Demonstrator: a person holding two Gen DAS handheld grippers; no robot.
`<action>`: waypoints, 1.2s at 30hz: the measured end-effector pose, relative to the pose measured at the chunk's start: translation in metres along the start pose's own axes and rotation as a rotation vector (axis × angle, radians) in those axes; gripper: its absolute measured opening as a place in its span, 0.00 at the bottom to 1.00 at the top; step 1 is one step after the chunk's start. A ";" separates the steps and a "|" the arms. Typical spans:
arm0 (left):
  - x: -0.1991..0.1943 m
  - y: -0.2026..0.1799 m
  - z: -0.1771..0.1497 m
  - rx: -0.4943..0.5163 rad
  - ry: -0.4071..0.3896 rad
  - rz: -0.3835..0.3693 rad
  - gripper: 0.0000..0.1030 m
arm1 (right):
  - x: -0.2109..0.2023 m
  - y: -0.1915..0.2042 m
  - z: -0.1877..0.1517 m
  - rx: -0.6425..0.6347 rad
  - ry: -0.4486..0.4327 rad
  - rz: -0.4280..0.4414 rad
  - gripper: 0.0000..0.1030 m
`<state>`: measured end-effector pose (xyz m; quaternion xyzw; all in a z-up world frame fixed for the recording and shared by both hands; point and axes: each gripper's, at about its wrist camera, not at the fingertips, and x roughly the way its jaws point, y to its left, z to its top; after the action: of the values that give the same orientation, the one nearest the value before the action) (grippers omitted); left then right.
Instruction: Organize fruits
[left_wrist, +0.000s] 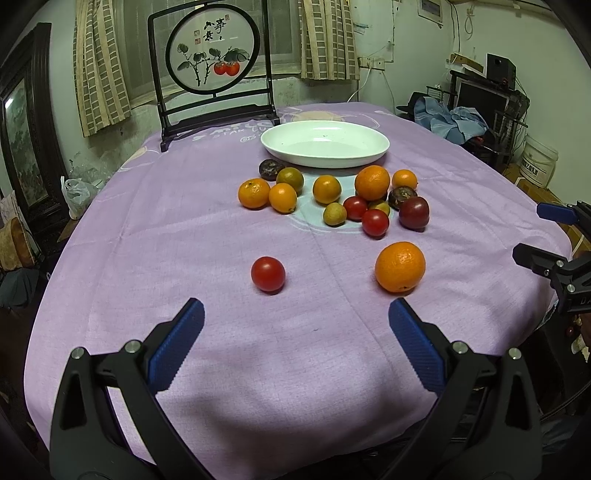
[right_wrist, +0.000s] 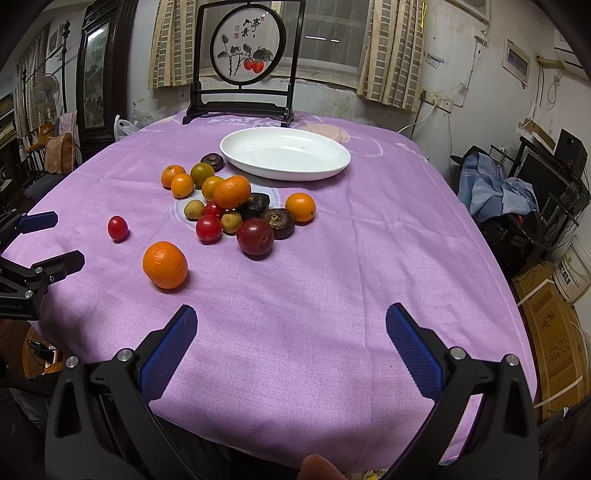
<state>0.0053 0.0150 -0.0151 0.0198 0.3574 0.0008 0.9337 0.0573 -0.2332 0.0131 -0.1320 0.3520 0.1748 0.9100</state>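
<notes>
Hovering spread and empty over the table (left_wrist: 147, 229), both the left hand-held gripper (left_wrist: 295, 317) and right hand-held gripper (right_wrist: 291, 321) face loose fruits (left_wrist: 332, 195) lying before the empty white dish (left_wrist: 325, 144); likely next: grasp the nearest orange (left_wrist: 400, 266).

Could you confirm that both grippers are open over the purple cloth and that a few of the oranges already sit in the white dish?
Not quite: the white dish holds no fruit, as both wrist views show. Every orange lies on the purple cloth. The left gripper and right gripper are indeed open.

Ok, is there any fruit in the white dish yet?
No, the white dish holds no fruit; every piece lies on the purple cloth in front of it.
</notes>
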 end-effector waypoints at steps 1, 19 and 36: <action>-0.009 -0.013 0.003 0.005 -0.001 0.004 0.98 | 0.000 0.000 0.000 0.000 0.000 -0.001 0.99; -0.009 -0.012 0.002 0.008 0.004 0.001 0.98 | 0.004 0.001 -0.002 0.001 0.006 0.000 0.99; -0.002 -0.012 -0.001 0.004 0.018 0.005 0.98 | 0.007 0.003 -0.004 0.002 0.014 0.004 0.99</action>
<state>0.0031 0.0034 -0.0149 0.0226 0.3656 0.0024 0.9305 0.0585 -0.2305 0.0047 -0.1316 0.3586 0.1756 0.9073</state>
